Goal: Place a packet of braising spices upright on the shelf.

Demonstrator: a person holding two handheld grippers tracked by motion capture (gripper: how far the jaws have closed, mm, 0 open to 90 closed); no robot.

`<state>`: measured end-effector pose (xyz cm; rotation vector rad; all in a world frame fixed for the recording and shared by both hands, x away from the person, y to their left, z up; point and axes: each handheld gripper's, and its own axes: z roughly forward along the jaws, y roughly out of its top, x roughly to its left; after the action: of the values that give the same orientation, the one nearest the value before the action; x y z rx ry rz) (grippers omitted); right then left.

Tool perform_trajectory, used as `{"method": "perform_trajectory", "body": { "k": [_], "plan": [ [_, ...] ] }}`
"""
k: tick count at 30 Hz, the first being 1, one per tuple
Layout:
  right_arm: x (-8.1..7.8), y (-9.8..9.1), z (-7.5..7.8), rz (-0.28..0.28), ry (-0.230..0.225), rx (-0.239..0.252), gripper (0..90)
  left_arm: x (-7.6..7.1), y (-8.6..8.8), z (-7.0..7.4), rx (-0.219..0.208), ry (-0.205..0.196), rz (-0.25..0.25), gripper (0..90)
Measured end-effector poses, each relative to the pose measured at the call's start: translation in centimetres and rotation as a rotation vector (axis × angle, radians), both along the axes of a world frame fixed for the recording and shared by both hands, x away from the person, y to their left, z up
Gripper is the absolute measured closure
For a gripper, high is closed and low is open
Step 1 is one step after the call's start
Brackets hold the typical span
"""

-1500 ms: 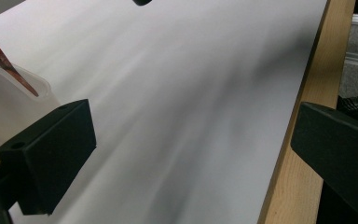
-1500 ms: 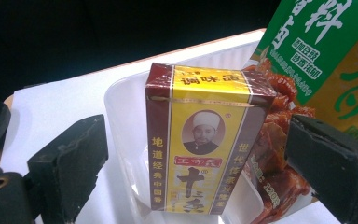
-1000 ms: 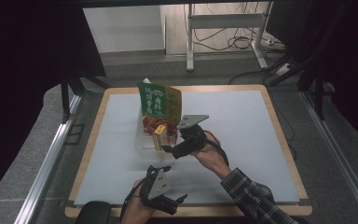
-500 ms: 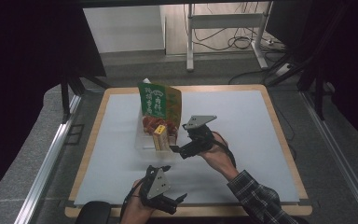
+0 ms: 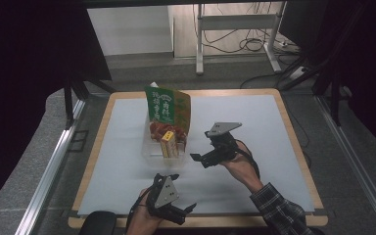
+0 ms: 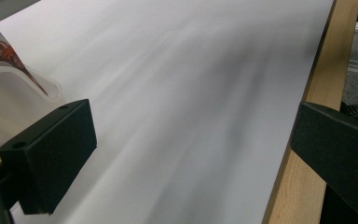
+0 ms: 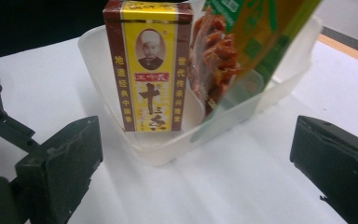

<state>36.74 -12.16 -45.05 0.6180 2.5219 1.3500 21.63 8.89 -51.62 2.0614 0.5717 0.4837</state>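
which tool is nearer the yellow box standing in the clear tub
Right. The right tool sits just beside the yellow box, open and facing it; the left tool is back at the table's near edge, also open.

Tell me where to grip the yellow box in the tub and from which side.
Grip the yellow box by its upper half, probably from above, jaws across its narrow sides. It stands upright in the clear tub, whose wall hides its base, and the green bag leans close on one side. The right gripper, open, already faces it.
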Motion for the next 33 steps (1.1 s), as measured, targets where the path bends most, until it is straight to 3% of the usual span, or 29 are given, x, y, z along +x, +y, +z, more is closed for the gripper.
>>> {"method": "perform_trajectory", "body": {
  "k": [6,16,33],
  "plan": [
    [-0.2,-1.1,-0.1,-0.016,-0.014,-0.038,1.5,0.1,0.2,0.0,0.004,0.004,0.001,0.0],
    [-0.5,-2.9,-0.3,-0.046,-0.017,-0.051,1.3,0.2,0.3,-0.1,0.01,0.008,-0.001,0.0],
    [-1.8,-6.3,-0.8,-0.099,-0.003,-0.025,0.6,0.4,0.7,-0.1,-0.002,0.002,0.028,0.0]
  ]
}}
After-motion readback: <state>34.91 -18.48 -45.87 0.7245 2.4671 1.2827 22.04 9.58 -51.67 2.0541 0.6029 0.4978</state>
